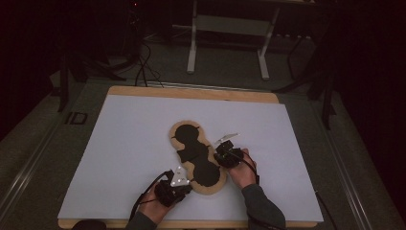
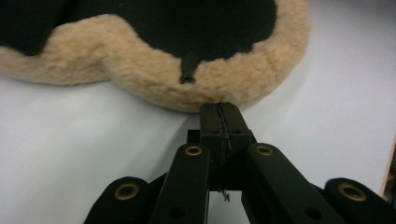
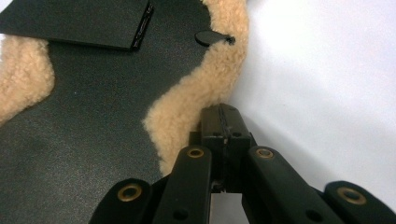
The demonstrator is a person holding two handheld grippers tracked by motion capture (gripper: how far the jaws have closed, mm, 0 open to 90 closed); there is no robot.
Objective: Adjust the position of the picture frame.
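A tan fleece pad with a black, hourglass-shaped middle lies flat on the white sheet. My left gripper is at its near left rim; in the left gripper view the gripper has its jaws pressed together and its tip touches the fleece just below a small black tab. My right gripper is at the pad's right rim. In the right gripper view that gripper is shut too, its tip against the fleece edge. A flat black flap lies across the pad farther off.
The sheet covers a wooden tabletop whose edge shows at the back. Beyond it stand a white desk frame and cables on the dark floor. Open sheet lies to the left and right of the pad.
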